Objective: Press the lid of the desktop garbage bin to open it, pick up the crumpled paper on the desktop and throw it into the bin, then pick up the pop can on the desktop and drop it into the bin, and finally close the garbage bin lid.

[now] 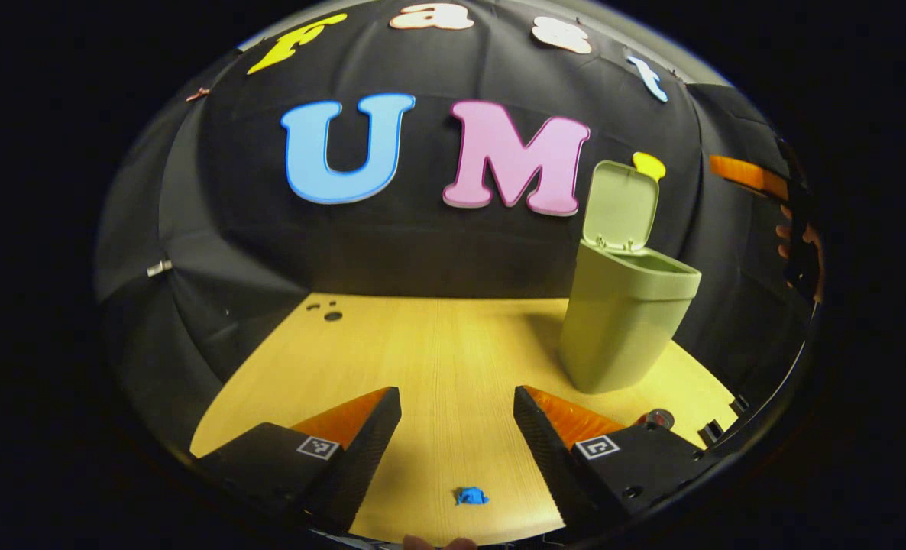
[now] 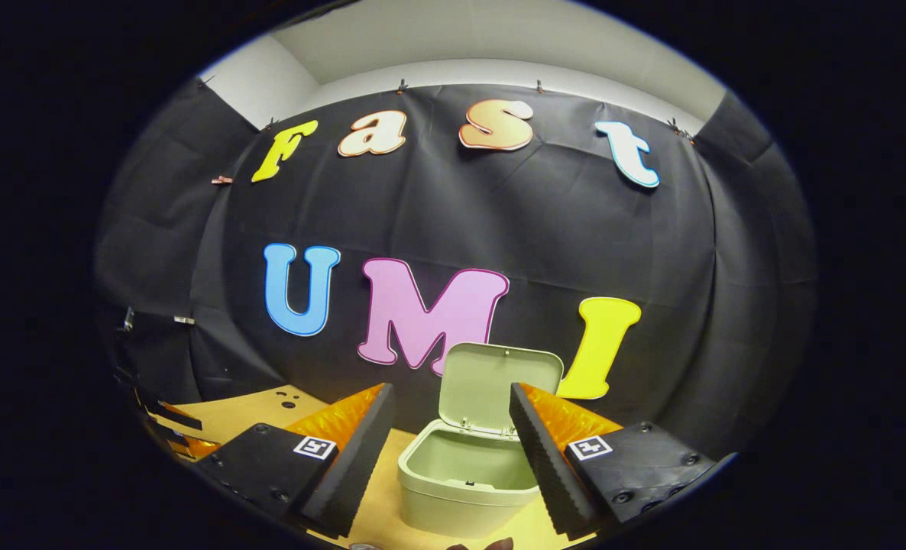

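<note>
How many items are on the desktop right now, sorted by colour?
Green: 1, the garbage bin, lid up
Blue: 1, a small crumpled scrap
Red and dark: 1, a round item partly hidden behind the left tool
Total: 3

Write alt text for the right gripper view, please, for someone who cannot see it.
A pale green desktop bin stands on a wooden table with its lid flipped up, framed between the open fingers of the right gripper. Black cloth hangs behind.

We see black cloth wall point(image 2: 545, 221) clipped along top edge, pale wall and ceiling point(image 2: 483, 46) above, light wooden tabletop point(image 1: 438, 344) with small dark holes point(image 1: 329, 312), possibly cable ports.
</note>
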Tool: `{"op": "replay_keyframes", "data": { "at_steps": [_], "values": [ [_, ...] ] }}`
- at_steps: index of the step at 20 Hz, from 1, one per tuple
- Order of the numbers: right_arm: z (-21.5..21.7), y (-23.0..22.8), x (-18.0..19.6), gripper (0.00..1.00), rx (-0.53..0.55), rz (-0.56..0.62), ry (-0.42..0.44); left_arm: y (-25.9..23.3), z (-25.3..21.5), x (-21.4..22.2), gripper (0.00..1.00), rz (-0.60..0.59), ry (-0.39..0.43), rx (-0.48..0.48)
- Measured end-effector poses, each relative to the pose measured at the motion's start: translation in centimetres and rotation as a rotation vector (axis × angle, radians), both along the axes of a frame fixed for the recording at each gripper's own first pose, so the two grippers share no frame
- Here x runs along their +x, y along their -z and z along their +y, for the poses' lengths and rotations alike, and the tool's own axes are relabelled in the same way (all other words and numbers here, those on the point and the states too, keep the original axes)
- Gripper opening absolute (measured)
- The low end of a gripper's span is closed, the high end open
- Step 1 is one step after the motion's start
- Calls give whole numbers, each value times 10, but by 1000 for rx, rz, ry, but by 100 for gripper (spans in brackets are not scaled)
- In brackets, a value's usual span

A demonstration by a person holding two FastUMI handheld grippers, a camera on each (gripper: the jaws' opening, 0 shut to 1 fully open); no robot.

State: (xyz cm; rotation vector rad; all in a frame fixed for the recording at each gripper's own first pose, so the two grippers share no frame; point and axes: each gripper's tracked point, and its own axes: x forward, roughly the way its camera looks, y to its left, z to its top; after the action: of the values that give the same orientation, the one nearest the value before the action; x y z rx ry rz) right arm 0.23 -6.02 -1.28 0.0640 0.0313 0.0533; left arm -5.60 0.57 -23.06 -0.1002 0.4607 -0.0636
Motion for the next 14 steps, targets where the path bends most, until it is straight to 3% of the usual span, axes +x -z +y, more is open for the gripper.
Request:
{"op": "replay_keyframes", "data": {
  "at_steps": [14],
  "values": [
    [5,12,-11,94,-23,60,-69,138,-26,-38,93,319,41,11]
  ]
}}
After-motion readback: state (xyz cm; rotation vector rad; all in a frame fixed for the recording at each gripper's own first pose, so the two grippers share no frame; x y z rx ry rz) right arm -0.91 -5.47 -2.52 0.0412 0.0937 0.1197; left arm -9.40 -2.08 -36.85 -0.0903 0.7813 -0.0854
